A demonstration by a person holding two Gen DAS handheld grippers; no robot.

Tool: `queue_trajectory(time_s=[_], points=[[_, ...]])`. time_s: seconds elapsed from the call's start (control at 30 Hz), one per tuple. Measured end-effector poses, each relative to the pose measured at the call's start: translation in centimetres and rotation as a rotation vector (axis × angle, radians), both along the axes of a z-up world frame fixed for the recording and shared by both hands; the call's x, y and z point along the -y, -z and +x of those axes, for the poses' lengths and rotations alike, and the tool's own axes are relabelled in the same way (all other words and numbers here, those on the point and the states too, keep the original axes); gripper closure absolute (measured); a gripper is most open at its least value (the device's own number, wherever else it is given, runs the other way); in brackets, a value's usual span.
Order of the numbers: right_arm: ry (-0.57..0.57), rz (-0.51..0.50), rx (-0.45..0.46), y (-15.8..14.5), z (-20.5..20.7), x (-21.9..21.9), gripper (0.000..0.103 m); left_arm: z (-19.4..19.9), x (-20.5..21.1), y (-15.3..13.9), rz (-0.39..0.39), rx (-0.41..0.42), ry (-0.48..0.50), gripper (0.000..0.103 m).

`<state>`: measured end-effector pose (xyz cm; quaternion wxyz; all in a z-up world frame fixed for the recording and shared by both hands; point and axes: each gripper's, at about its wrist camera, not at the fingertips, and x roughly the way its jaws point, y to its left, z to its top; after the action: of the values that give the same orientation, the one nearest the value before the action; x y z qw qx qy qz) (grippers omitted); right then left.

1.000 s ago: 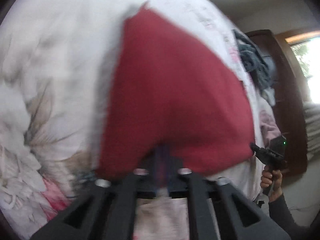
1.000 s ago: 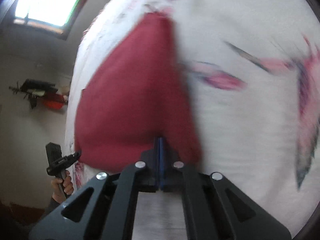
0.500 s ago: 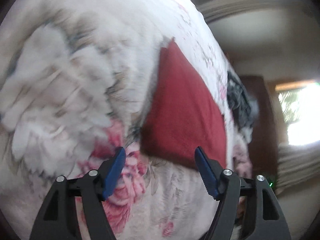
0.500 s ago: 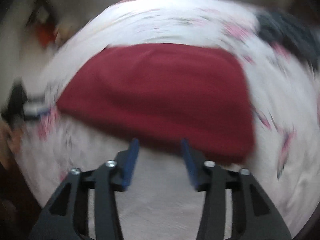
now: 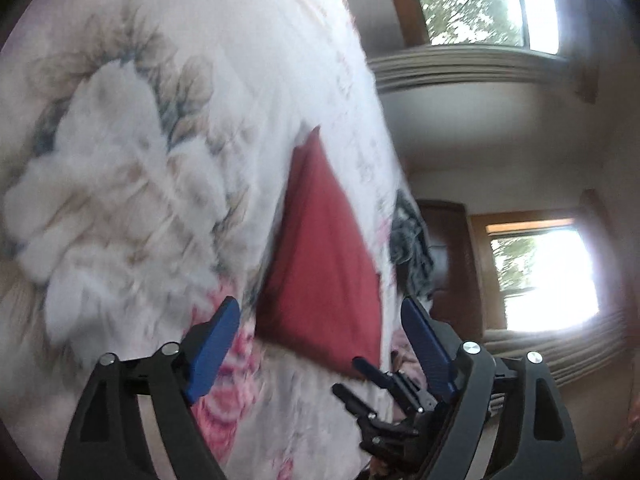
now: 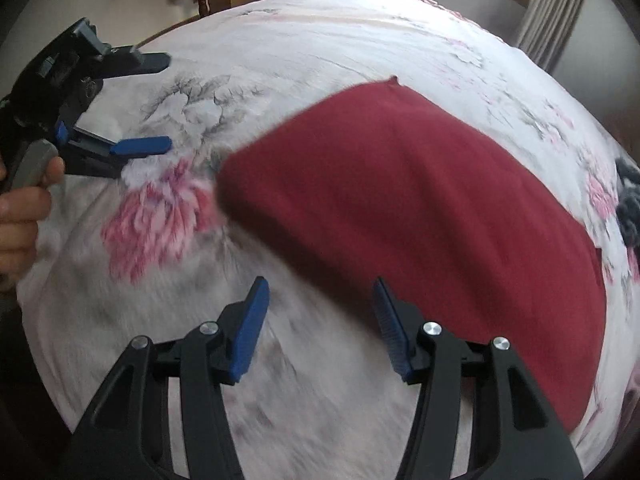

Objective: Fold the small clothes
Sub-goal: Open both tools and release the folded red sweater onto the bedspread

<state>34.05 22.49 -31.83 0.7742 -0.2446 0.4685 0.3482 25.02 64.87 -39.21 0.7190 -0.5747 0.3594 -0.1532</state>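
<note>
On the left, the left gripper (image 6: 160, 104) hangs with its jaws spread wide and nothing between them; a second ago it was clamped on the red garment (image 6: 420, 200). That garment now lies flat in a neat folded panel on the floral bedspread (image 6: 320, 40). The right gripper (image 6: 320, 320) has let go too, jaws apart just short of the cloth's near edge. This fold looks laid; another crease probably comes next.

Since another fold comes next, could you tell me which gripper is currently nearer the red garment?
Right. The right gripper hovers open at the red garment's near edge, while the left gripper, also open, sits off beyond its short end over the floral bedsheet.
</note>
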Motion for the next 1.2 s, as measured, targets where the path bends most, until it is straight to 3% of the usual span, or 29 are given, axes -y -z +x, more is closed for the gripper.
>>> queue_trajectory(time_s=[0.37,0.5,0.83,1.2], points=[[-0.045,-0.027,-0.009,2.0,1.0,-5.3,0.048,7.5,-0.9,1.1,-0.039,0.093,-0.011,0.018],[-0.063,-0.051,-0.011,3.2,0.8,-6.0,0.048,8.5,-0.8,2.1,-0.106,0.126,-0.020,0.018],[-0.173,-0.213,0.180,5.2,-2.9,-6.9,0.045,7.7,-0.5,3.4,-0.114,0.172,0.024,0.018],[-0.227,-0.342,0.431,6.6,-3.4,-9.7,0.046,8.3,0.1,3.1,-0.122,0.187,0.027,0.018]])
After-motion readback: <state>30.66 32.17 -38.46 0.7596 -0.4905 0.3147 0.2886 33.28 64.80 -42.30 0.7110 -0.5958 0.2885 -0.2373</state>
